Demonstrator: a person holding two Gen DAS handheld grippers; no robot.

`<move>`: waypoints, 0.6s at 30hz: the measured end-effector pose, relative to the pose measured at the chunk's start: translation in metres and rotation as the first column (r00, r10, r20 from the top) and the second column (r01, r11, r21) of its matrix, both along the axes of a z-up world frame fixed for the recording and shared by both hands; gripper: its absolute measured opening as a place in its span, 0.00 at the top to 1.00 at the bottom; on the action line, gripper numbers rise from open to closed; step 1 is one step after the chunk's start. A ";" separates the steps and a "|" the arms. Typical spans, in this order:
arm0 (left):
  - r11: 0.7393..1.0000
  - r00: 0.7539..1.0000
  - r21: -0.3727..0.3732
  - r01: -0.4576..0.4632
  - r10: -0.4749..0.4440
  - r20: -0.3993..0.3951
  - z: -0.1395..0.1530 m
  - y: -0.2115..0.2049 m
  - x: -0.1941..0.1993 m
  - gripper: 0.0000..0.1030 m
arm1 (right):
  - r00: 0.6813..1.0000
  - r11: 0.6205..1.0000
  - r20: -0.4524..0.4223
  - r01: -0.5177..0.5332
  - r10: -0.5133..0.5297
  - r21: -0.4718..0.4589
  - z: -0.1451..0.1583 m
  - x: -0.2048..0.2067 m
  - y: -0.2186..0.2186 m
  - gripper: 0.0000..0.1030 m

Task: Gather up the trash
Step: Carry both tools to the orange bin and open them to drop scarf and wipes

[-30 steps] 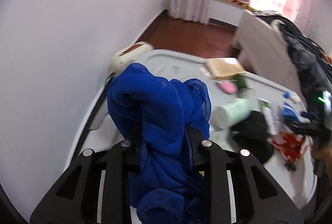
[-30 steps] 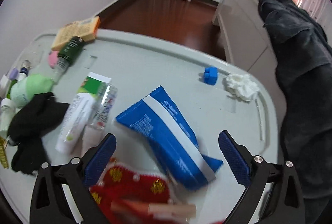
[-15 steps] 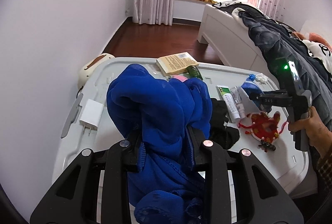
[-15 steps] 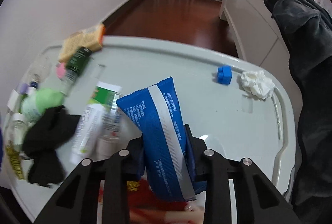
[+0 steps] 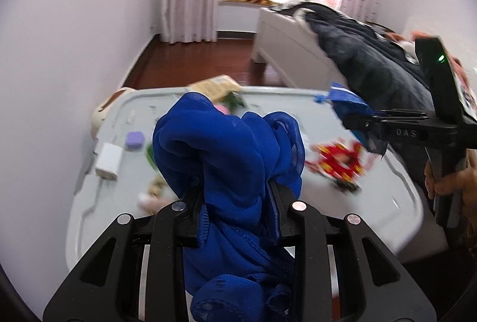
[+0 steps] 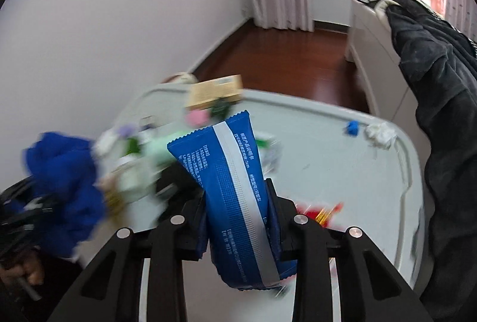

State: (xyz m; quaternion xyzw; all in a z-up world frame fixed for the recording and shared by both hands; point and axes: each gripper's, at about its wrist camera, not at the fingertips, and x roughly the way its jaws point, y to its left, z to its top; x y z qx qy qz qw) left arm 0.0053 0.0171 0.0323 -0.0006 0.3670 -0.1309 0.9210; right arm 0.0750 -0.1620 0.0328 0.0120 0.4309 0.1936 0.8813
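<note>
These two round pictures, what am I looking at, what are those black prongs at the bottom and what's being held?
Each picture comes from a camera mounted on a hand-held gripper; a person holds one in each hand. The black prongs are the gripper's two fingers. The left gripper is clamped on a bunched blue cloth. The right gripper is clamped on a blue wrapper with a silver stripe. Below is a pale grey table cluttered with a crumpled white tissue, a red ornament, bottles and a tan box.

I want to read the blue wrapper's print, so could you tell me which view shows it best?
The right wrist view: the blue wrapper fills the centre, clamped in the right gripper, with its silver stripe and white print facing the camera. The left wrist view shows only a blurred end of it beyond that gripper's fingers.
</note>
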 end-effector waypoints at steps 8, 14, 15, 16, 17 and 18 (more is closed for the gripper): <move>0.995 0.978 -0.033 0.096 -0.101 -0.182 -0.048 -0.027 -0.109 0.71 | 0.985 0.998 -0.171 -0.010 0.021 0.064 -0.062 -0.153 0.018 0.68; 0.989 0.945 0.040 0.145 -0.127 -0.301 -0.081 -0.037 -0.144 0.71 | 0.938 0.997 -0.344 0.063 -0.049 0.032 -0.129 -0.197 0.012 0.66; 0.988 0.943 0.054 0.147 -0.123 -0.309 -0.085 -0.038 -0.147 0.71 | 0.926 0.998 -0.375 0.066 -0.053 0.022 -0.139 -0.200 0.014 0.64; 0.987 0.938 0.064 0.150 -0.122 -0.324 -0.091 -0.039 -0.150 0.70 | 0.914 0.998 -0.401 0.068 -0.056 0.016 -0.149 -0.202 0.014 0.62; 0.986 0.932 0.070 0.153 -0.121 -0.342 -0.097 -0.040 -0.151 0.70 | 0.898 0.998 -0.436 0.069 -0.061 0.003 -0.160 -0.204 0.016 0.61; 0.985 0.926 0.072 0.154 -0.119 -0.359 -0.103 -0.040 -0.152 0.70 | 0.885 0.998 -0.463 0.059 -0.058 -0.012 -0.169 -0.206 0.018 0.61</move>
